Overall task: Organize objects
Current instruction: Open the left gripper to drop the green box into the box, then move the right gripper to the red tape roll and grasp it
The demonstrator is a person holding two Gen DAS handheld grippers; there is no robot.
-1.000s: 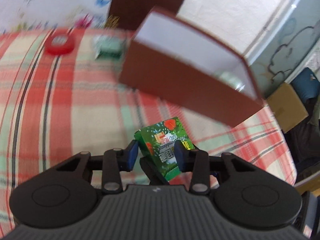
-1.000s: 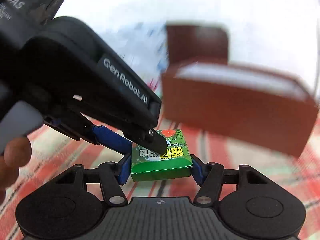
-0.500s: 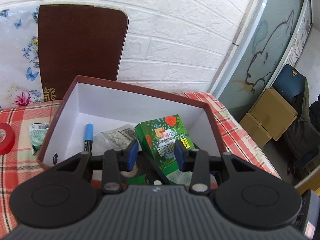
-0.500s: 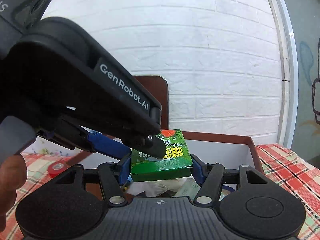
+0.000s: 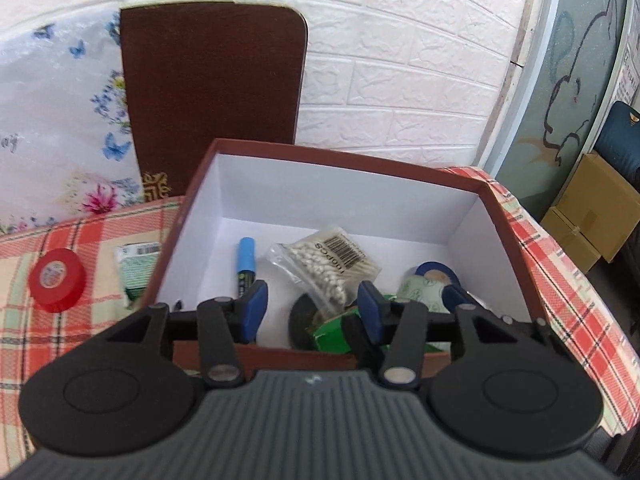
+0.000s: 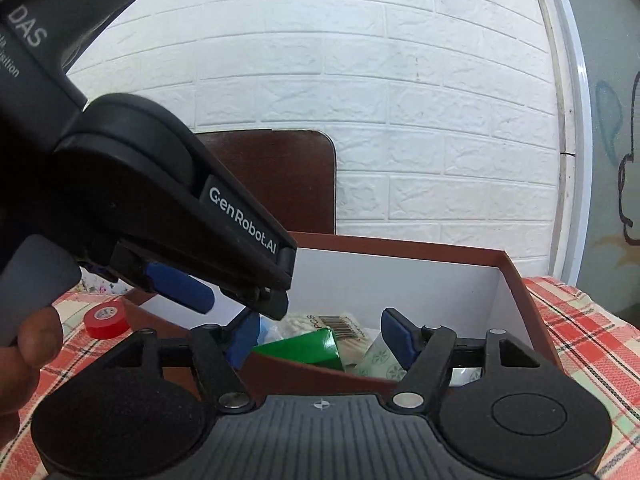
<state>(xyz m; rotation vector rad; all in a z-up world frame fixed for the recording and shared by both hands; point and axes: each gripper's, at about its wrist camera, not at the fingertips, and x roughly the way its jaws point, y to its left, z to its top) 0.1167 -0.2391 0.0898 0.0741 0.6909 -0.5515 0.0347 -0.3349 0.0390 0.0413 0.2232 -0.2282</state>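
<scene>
A brown box with white inside stands on the plaid cloth. The green carton lies inside it at the near wall, free of both grippers. My left gripper is open above the box's near edge. My right gripper is open too, close beside the left one, whose body fills the left of the right wrist view. In the box also lie a blue marker, a bag of cotton swabs, a black tape roll and a blue tape roll.
A red tape roll and a green-white packet lie on the cloth left of the box. The brown lid leans on the white brick wall behind. Cardboard boxes stand past the table's right edge.
Both grippers have opened and let go of the green carton, which dropped into the box. The grippers were carried from in front of the box to above its near edge.
</scene>
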